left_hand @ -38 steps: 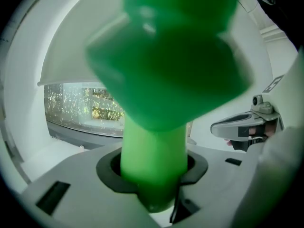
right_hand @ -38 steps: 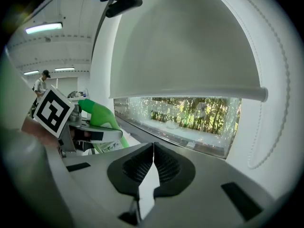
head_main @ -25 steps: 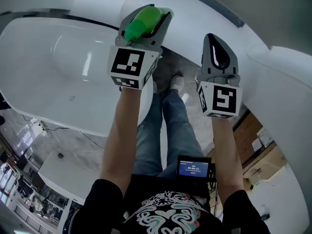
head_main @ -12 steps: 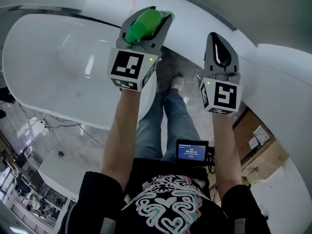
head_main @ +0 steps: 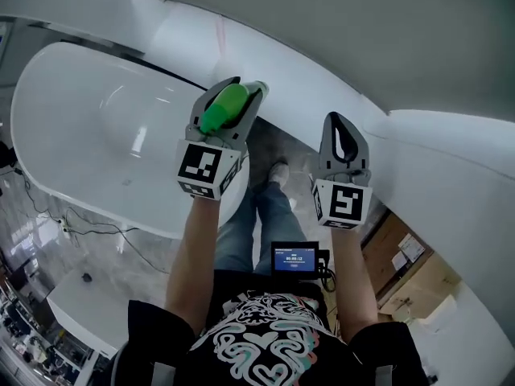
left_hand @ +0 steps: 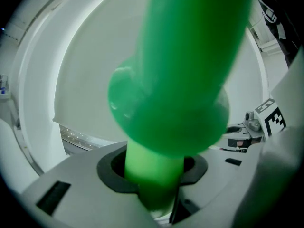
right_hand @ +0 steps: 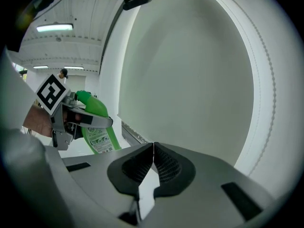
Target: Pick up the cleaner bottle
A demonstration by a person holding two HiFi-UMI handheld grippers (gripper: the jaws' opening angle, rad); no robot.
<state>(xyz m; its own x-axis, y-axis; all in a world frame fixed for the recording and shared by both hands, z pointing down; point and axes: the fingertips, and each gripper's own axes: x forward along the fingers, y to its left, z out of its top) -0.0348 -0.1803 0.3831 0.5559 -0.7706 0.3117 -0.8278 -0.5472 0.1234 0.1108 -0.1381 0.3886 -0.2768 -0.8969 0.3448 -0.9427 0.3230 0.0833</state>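
Left gripper [head_main: 244,95] has its fingers clamped on the neck of the green cleaner bottle [head_main: 223,108]. It's up in the air, upper middle of the frame, by the rim of the white bathtub [head_main: 72,127]. Right gripper [head_main: 339,127] is empty, fingers pressed together. I'd say the pickup's basically done, and next it just needs a firm grip and a steady carry.
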